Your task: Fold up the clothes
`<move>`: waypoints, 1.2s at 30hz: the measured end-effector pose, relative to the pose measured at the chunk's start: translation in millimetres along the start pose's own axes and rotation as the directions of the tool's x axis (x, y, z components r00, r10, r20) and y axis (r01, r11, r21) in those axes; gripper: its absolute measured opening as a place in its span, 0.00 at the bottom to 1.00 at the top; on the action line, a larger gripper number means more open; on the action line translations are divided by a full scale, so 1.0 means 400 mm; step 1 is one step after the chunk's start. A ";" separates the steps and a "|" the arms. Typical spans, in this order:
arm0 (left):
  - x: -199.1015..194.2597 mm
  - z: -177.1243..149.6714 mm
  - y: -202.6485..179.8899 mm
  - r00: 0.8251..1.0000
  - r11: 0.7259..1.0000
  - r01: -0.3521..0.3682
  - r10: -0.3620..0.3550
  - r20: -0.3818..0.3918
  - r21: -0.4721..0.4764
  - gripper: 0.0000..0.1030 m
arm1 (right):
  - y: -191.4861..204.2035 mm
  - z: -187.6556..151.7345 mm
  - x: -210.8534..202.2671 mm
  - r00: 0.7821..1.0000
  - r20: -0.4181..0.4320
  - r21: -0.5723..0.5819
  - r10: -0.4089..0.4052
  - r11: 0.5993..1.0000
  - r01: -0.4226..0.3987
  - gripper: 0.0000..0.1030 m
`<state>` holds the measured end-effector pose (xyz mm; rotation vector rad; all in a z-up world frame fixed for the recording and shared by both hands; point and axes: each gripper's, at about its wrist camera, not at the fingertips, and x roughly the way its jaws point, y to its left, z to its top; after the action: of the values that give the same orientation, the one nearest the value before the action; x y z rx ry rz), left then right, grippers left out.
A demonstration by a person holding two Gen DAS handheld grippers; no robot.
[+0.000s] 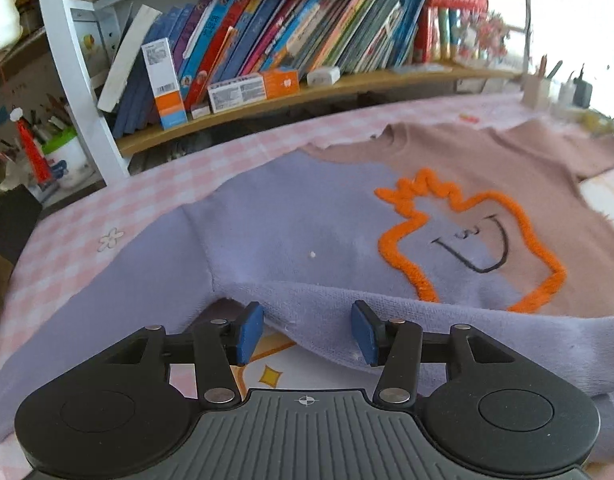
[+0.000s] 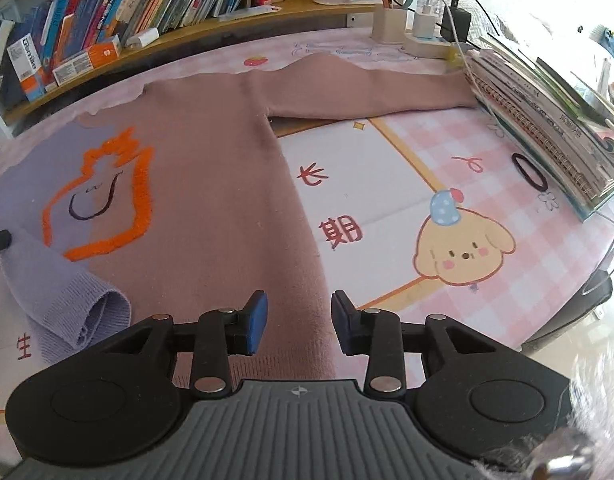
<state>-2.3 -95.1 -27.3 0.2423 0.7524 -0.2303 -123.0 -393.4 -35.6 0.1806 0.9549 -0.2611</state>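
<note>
A two-tone sweater [image 1: 291, 216] lies flat on the table, lavender on its left half, dusty pink [image 2: 211, 184] on its right, with an orange outline figure [image 1: 467, 236] on the chest. The lavender sleeve [image 1: 447, 336] is folded across the hem; its ribbed cuff [image 2: 87, 312] shows in the right wrist view. My left gripper [image 1: 307, 330] is open, its jaws on either side of the folded sleeve's edge. My right gripper [image 2: 299, 322] is open over the pink hem. The pink sleeve [image 2: 371, 92] stretches out to the right.
A pink checked tablecloth [image 2: 487, 160] with a cartoon puppy [image 2: 463, 248] covers the table. A bookshelf [image 1: 267, 56] stands behind. A stack of notebooks [image 2: 547, 120], a black hair tie [image 2: 529, 170] and chargers [image 2: 435, 28] sit at the right.
</note>
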 end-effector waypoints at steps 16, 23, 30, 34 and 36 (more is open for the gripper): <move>-0.008 0.024 0.058 0.997 0.978 0.072 -0.073 -0.003 -0.194 0.48 | 0.016 -0.023 0.025 0.999 -0.032 -0.058 0.001 0.998 -0.003 0.33; 0.040 0.039 -0.057 0.998 0.998 -0.046 0.047 -0.046 0.038 0.49 | 0.011 -0.026 0.023 0.999 -0.027 -0.071 0.017 0.997 -0.019 0.34; -0.078 -0.052 0.116 0.997 0.971 0.052 -0.065 -0.049 -0.234 0.44 | 0.003 -0.029 0.023 0.999 -0.020 -0.076 0.037 0.996 -0.039 0.34; -0.097 -0.092 0.181 0.953 0.819 0.260 -0.302 0.002 -0.511 0.48 | 0.006 -0.030 0.023 0.999 -0.016 -0.079 0.036 0.996 -0.037 0.35; -0.098 -0.099 0.179 0.935 0.785 0.304 -0.354 0.012 -0.540 0.49 | 0.006 -0.028 0.023 0.999 -0.022 -0.082 0.037 0.996 -0.039 0.35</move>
<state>-34.8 -10.9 -18.4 -0.4246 0.9184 -0.3324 -125.8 -389.6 -49.4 0.1259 0.9801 -0.1851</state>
